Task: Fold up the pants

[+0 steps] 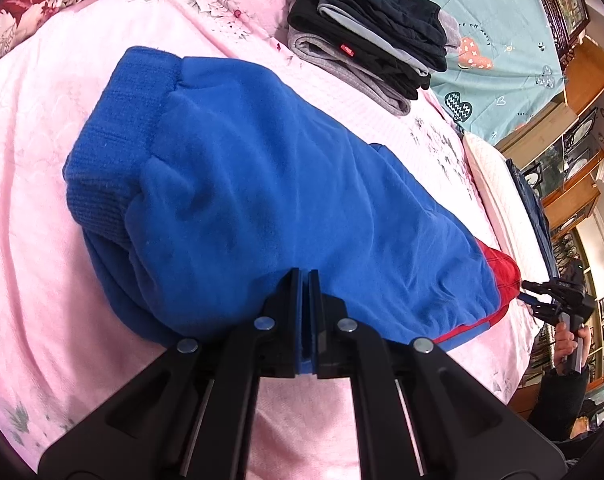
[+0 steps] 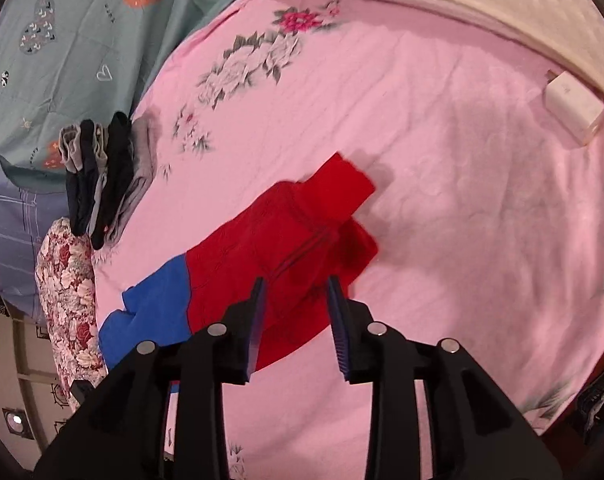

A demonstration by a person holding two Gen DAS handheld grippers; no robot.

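The blue and red pants (image 1: 270, 184) lie on the pink bed sheet (image 1: 34, 184), their blue ribbed cuffs bunched at the far left. My left gripper (image 1: 305, 280) is shut on the near edge of the blue fabric. In the right wrist view the pants' red part (image 2: 286, 236) lies spread, with a red cuff pointing away and the blue part (image 2: 150, 312) to the left. My right gripper (image 2: 296, 292) is open and empty, its fingers just above the near red edge. It also shows at the far right of the left wrist view (image 1: 557, 300).
A stack of folded dark and grey clothes (image 1: 365, 36) sits on the bed beyond the pants, also in the right wrist view (image 2: 102, 180). A white box (image 2: 573, 108) lies near a cream pillow (image 2: 461, 4). A teal quilt (image 1: 501, 20) and wooden cabinets (image 1: 581, 140) border the bed.
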